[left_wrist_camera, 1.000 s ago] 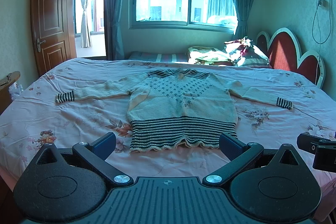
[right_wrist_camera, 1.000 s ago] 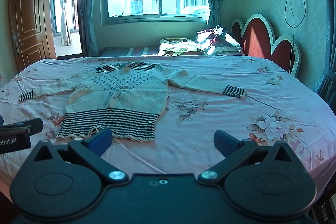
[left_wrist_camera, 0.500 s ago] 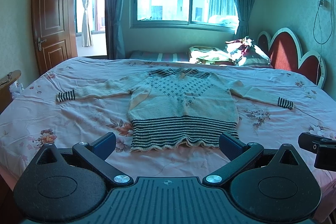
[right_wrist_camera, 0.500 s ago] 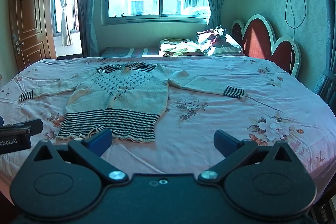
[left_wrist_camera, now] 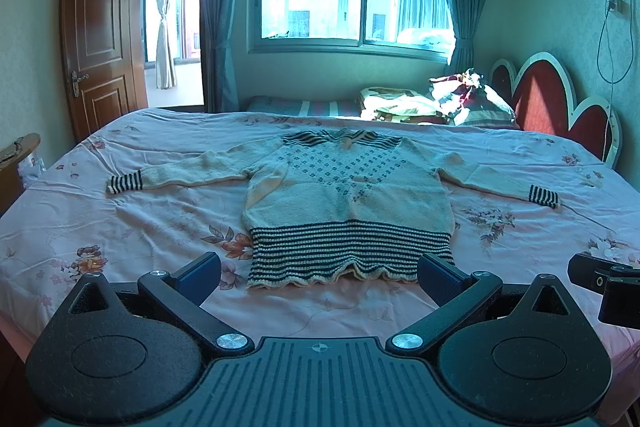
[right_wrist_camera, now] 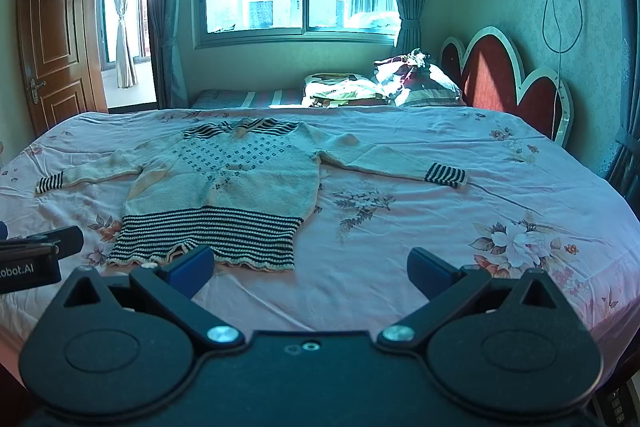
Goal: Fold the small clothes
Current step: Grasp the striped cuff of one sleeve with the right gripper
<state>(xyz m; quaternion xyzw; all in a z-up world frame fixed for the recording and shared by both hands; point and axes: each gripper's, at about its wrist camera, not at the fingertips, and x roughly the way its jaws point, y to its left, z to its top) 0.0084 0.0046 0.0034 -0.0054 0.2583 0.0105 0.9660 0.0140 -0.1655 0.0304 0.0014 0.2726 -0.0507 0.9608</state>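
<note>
A cream knitted sweater [left_wrist_camera: 344, 187] with dark striped hem, cuffs and collar lies flat on the pink floral bed, sleeves spread out to both sides. It also shows in the right wrist view [right_wrist_camera: 228, 179], left of centre. My left gripper [left_wrist_camera: 320, 277] is open and empty, hovering just short of the striped hem. My right gripper [right_wrist_camera: 310, 269] is open and empty, near the hem's right corner, over bare sheet. The right sleeve cuff [right_wrist_camera: 446, 175] lies further back to the right.
The bed [left_wrist_camera: 120, 227] fills both views; its near edge is just below the grippers. Pillows and bundled bedding [left_wrist_camera: 440, 103] lie at the head by a red headboard [left_wrist_camera: 560, 107]. A wooden door [left_wrist_camera: 96, 43] stands open at the left. A window is behind.
Both grippers have barely moved; the views shift very slightly. The sweater lies as before.
</note>
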